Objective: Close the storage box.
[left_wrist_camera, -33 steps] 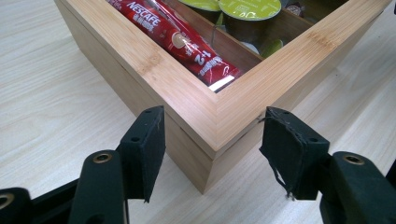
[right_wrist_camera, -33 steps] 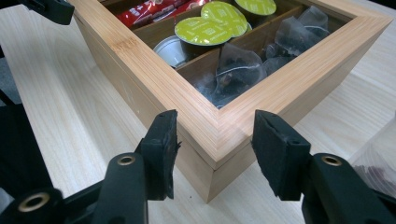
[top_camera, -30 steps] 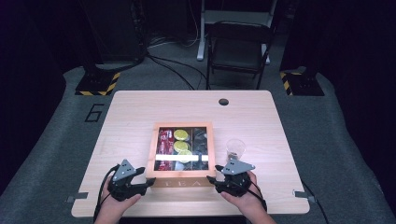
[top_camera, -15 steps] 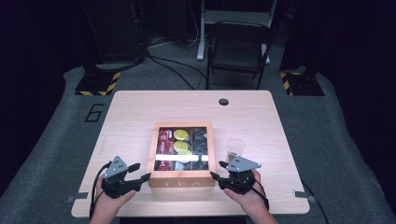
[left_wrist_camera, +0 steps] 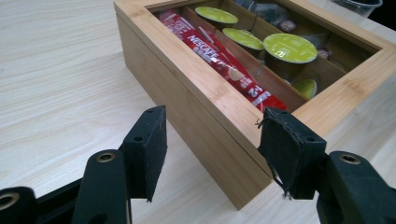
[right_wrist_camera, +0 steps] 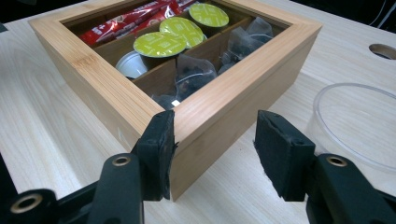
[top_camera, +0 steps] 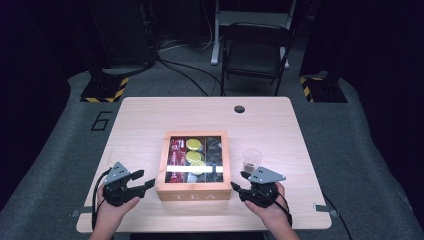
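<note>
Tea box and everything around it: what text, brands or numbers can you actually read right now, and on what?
"TEA" on the front face of the wooden box.
"NESCAFE" on the red stick packets; their smaller print is too blurred.
"6" on the grey floor mat left of the table.
A small mark on the green capsule lids is unreadable.

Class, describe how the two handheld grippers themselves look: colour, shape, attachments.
Both the left gripper and the right gripper are black, each topped by a grey three-cornered plate and trailing a black cable. Each has two flat black jaw pads; the left pad shows frayed edges.
</note>
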The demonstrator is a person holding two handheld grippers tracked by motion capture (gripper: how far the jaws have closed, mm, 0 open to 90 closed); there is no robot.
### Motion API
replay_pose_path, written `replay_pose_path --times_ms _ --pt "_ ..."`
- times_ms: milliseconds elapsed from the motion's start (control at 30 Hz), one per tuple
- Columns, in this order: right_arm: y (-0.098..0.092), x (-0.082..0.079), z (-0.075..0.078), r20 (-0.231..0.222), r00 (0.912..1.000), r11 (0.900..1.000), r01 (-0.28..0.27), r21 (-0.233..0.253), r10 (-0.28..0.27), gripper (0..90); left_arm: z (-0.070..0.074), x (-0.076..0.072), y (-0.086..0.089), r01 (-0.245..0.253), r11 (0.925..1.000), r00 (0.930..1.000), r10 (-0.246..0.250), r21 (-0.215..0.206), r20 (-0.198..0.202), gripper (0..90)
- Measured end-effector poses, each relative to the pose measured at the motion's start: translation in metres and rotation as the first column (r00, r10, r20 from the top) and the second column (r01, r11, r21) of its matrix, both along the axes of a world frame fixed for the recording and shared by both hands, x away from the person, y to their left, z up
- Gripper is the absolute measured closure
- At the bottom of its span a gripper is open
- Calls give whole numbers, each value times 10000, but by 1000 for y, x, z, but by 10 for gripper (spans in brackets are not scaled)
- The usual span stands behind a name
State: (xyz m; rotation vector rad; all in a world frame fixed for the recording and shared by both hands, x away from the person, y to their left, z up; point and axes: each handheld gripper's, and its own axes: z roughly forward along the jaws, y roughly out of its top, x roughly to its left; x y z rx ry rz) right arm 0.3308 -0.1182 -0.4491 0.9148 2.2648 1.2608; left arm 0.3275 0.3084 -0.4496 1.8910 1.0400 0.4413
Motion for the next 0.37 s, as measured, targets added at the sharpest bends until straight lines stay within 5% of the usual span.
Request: replay_pose_path --times_ms 100,267,367 --pt "-2 -1 -1 -91 9998 9998 158 98 -157 476 -1 3 2 -34 10000 10000 34 -82 -63 412" --pt "0 -6 -2 40 9987 9982 -518 309 517 467 -1 8 2 -73 9997 9999 71 -220 -81 409" --pt "5 -11 -4 190 9948 9949 -995 -181 998 450 -2 11 -1 -19 9996 9999 16 -272 -118 407"
